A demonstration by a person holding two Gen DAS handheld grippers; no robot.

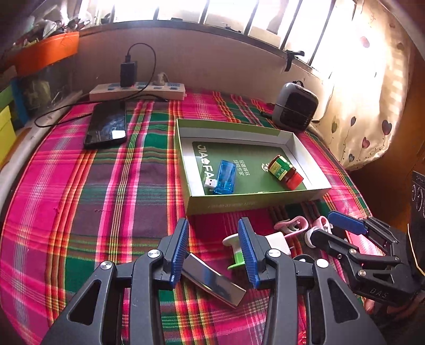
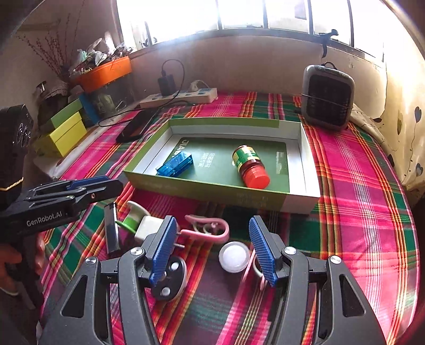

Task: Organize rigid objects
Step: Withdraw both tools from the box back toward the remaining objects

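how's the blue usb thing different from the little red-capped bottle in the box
The blue usb reader is flat, boxy and see-through blue; the red-capped bottle is round, with a green and yellow label. The reader has a white plug end; the bottle has a ribbed red cap. Both lie on their sides in the green box, apart from each other.

A home is shown: a plaid-covered desk (image 2: 358, 185) is set below a barred window (image 2: 239, 13), with a heart-print curtain (image 1: 372, 106) at 2 o'clock and a power strip (image 1: 136, 91) at 11.

Black linkage grippers, silver screws, ribbed blue fingers (image 1: 180, 246), white "GenRobot.AI" lettering.
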